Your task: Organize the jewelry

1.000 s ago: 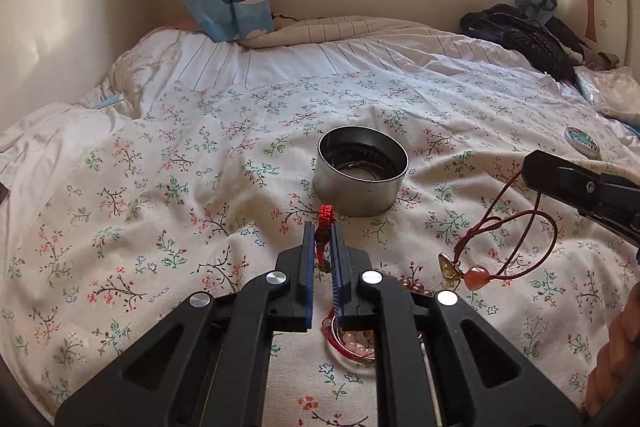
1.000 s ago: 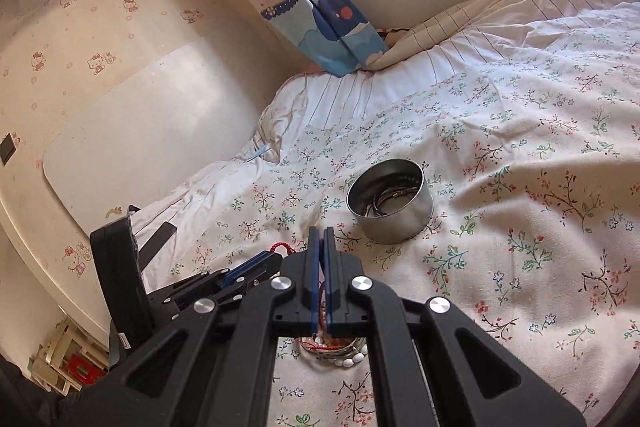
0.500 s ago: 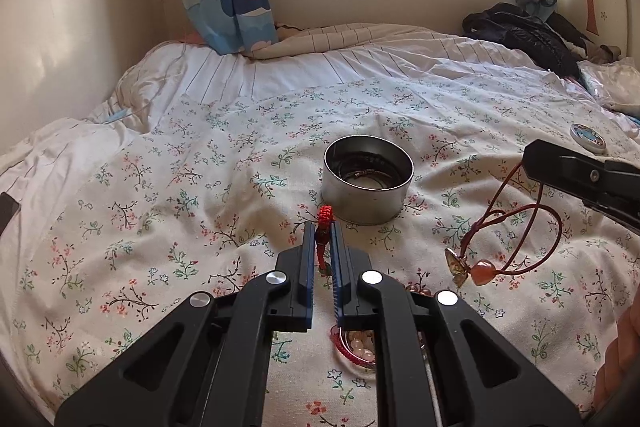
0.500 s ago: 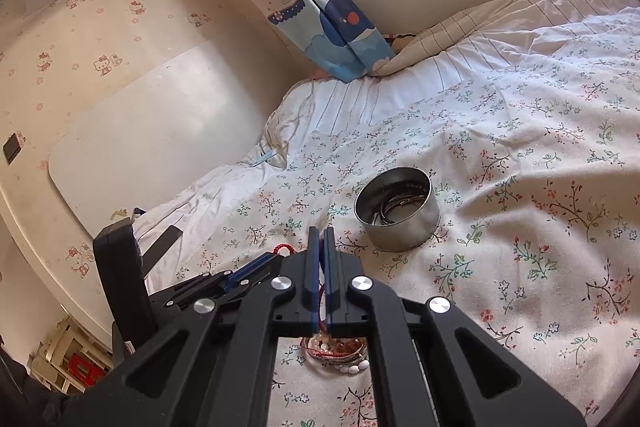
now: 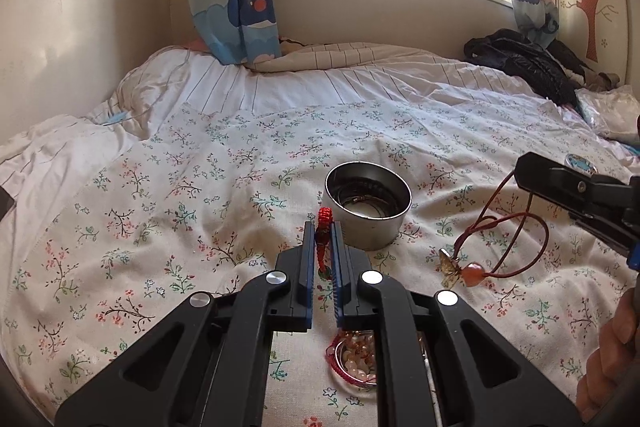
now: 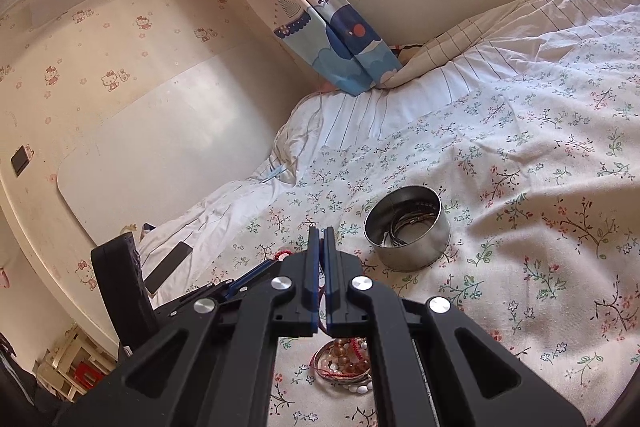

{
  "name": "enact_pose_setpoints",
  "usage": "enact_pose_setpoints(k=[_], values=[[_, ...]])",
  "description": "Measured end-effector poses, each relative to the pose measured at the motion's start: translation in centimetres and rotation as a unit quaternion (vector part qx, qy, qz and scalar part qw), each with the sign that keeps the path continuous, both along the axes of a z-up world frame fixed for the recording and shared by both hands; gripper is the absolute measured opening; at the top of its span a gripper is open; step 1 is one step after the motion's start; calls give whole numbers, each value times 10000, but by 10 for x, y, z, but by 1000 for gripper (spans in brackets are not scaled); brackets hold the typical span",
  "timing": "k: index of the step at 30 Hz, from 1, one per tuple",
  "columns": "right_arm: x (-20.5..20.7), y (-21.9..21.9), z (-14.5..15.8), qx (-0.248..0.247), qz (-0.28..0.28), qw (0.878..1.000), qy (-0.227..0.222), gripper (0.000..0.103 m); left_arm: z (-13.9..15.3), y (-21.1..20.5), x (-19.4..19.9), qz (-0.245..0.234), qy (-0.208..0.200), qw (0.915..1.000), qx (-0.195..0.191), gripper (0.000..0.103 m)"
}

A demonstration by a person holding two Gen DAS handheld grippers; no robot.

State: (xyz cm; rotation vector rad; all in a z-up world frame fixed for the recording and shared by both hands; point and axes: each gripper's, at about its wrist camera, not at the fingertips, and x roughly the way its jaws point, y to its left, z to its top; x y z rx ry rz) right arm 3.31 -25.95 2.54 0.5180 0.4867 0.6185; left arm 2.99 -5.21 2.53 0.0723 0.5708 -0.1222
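Clamping a red braided bracelet [image 5: 324, 223], the left gripper [image 5: 322, 247] hovers lower centre, just before the steel tin [image 5: 368, 227], likely to drop it in. At right, the right gripper [image 5: 532, 169] pinches a dangling red cord necklace [image 5: 516, 247], lifted clear of the bedspread [image 5: 160, 207].

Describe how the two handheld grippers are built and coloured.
Both match: the left gripper and right gripper have matte black, angular linkage arms with triangular cutouts, round silver pivot bolts, and two narrow fingers lined with ribbed blue pads. No cables or markings show.

Black tool [image 5: 323, 247] arms, blue pads [image 5: 308, 255], apparently silver screws.
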Motion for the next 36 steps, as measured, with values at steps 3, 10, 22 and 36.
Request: enact_pose_setpoints(k=[3,10,22,36], values=[[5,-1,2,99,15,9999,-19,3,5,5,3,-21,-31,9997,-261,7],[21,3,8,189,86,9997,-88,3,16,5,13,-211,-182,9972,-693,7],[60,15,11,102,164,9997,-119,3,19,-12,57,-417,-133,9948,-924,7],[124,26,-14,-32,-63,9994,329,3,-18,-14,127,-325,747,9883,-1290,35]])
